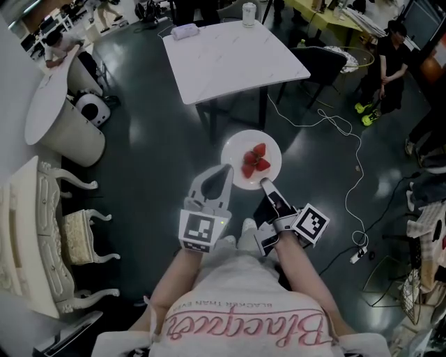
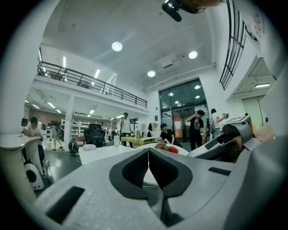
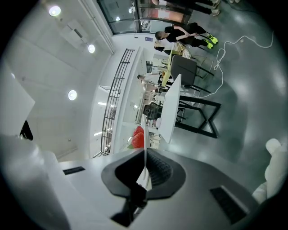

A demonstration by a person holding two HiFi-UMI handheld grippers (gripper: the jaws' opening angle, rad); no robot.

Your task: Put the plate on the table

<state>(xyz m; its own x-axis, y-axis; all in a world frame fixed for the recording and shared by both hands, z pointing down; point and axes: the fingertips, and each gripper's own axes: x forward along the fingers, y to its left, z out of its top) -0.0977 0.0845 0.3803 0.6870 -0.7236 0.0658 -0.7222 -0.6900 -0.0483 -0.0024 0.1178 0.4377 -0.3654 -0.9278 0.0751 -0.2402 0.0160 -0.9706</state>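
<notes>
A white plate [image 1: 239, 180] carrying red strawberries [image 1: 256, 162] hangs above the dark floor, in front of the person's body. My right gripper [image 1: 265, 183] is shut on the plate's near rim; in the right gripper view the plate [image 3: 144, 134] runs edge-on between the jaws of my right gripper [image 3: 145, 155], with the strawberries [image 3: 138, 137] beside it. My left gripper [image 1: 227, 169] is shut, its tips at the plate's left rim with nothing seen between them. In the left gripper view the plate [image 2: 181, 148] shows just beyond my left gripper [image 2: 148, 152]. The white square table [image 1: 233, 59] stands farther ahead.
A cup [image 1: 249, 14] and a small white object [image 1: 185, 31] sit at the table's far edge. A black chair [image 1: 324, 64] stands right of the table, and a white cable [image 1: 346, 136] trails over the floor. White furniture [image 1: 56, 111] lines the left side. A person [image 1: 389, 59] sits at the far right.
</notes>
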